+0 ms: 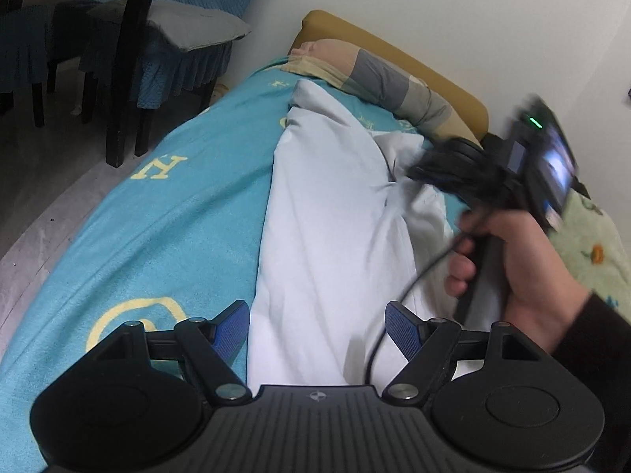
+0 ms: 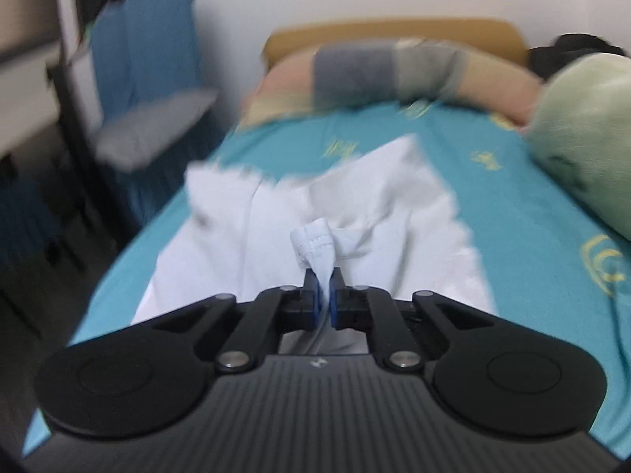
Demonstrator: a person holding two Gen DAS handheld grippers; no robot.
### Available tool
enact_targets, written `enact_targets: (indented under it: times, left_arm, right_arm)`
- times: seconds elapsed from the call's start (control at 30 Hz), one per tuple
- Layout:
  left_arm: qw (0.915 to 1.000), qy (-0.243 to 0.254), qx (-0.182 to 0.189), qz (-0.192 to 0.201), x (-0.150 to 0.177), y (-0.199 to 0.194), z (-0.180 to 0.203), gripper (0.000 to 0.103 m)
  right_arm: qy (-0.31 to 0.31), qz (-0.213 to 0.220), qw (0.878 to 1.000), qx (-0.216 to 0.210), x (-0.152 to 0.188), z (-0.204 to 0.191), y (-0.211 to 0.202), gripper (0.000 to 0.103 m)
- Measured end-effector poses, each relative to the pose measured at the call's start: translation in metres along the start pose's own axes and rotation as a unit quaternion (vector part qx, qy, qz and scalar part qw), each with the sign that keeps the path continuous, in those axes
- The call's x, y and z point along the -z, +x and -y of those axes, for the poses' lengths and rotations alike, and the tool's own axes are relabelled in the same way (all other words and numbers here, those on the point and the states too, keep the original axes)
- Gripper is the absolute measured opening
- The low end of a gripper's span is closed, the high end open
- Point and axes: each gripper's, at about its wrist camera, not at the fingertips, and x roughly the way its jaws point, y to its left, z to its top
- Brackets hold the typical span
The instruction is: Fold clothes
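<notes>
**A:** Which step are we at?

**B:** Mid-fold, I'd say. The right gripper [image 2: 323, 276] is clenched on a bunched, stitched edge of the pale blue garment [image 1: 331, 213]; in the right wrist view the cloth rises from the bed into the jaws. The rest of the garment lies lengthwise on the teal bedsheet [image 1: 177, 216], roughly mid-bed, with its far end near the striped pillow [image 1: 378, 75].

**A:** Left side?

**B:** The left gripper [image 1: 317, 329] is released, jaws wide apart, holding nothing. It hovers over the garment's near end. I can't tell whether it touches the cloth.

**A:** And the next move?

**B:** My judgement: carry the pinched edge across and lay it flat, keeping it taut so it doesn't bunch up. The left gripper could pin or take the near end to keep the body from dragging. The right wrist view is motion-blurred, so the fold line is hard to read.

**A:** Any readable text or brands?

**B:** The bedsheet has yellow print: one mark reads like a letter "H" [image 1: 159, 165], plus round outline shapes. The smaller marks are too small or blurred to read. The screen on the right gripper's body, seen from the left wrist, is blurred, with only a green light showing. There is no visible label on the garment.
</notes>
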Motion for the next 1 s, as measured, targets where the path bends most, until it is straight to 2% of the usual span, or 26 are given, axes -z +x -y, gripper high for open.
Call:
enact_targets:
  times: [0.1,0.2,0.3,0.37,0.43,0.5,0.57,0.67,0.77,0.87,0.9,0.93,0.97,1.0]
  left_arm:
    - [1.0000,0.001,-0.002,0.001,0.000,0.000,0.001,0.078]
    - [0.9999,0.008,-0.007,0.000,0.000,0.000,0.003,0.078]
    - [0.9998,0.017,-0.013,0.003,0.001,-0.002,0.007,0.078]
    - [0.9996,0.023,-0.017,0.005,0.001,-0.003,0.009,0.079]
    - [0.9993,0.028,-0.022,0.007,0.001,-0.003,0.011,0.080]
    - [0.9992,0.031,-0.024,0.007,0.002,-0.002,0.012,0.080]
    - [0.9991,0.035,-0.024,0.004,0.003,-0.001,0.012,0.080]
    - [0.9990,0.040,-0.020,-0.004,0.004,0.003,0.012,0.080]
    - [0.9988,0.046,-0.018,-0.005,0.003,0.006,0.012,0.080]
    - [0.9985,0.052,-0.018,-0.008,0.004,0.011,0.010,0.080]
    - [0.9984,0.052,-0.019,-0.010,0.004,0.013,0.009,0.080]
    - [0.9987,0.048,-0.017,-0.011,0.004,0.013,0.007,0.080]
    - [0.9989,0.043,-0.015,-0.012,0.005,0.014,0.005,0.080]
    - [0.9993,0.035,-0.014,-0.007,0.004,0.014,0.002,0.080]
  right_arm:
    - [0.054,0.008,0.998,0.008,0.004,0.029,-0.011,0.007]
    - [0.067,-0.011,0.997,0.020,0.011,0.048,-0.011,0.007]
    - [0.081,-0.042,0.996,0.008,0.018,0.064,-0.010,0.009]
    - [0.096,-0.054,0.994,-0.019,0.018,0.075,-0.011,0.010]
    - [0.076,-0.045,0.996,-0.025,0.011,0.078,-0.015,0.020]
    - [0.061,-0.032,0.997,-0.030,-0.003,0.078,-0.010,0.056]
    - [0.050,-0.019,0.998,-0.037,-0.018,0.076,0.000,0.068]
    - [0.033,-0.005,0.998,-0.049,-0.041,0.073,0.018,0.068]
    - [0.007,-0.022,0.998,-0.066,-0.061,0.061,0.051,0.066]
    - [-0.020,-0.050,0.996,-0.066,-0.065,0.050,0.079,0.065]
    - [-0.029,-0.060,0.996,-0.065,-0.065,0.047,0.087,0.061]
    - [-0.038,-0.070,0.995,-0.064,-0.066,0.043,0.096,0.055]
    - [-0.047,-0.080,0.994,-0.064,-0.066,0.040,0.104,0.028]
    - [-0.058,-0.088,0.993,-0.062,-0.065,0.036,0.110,0.007]
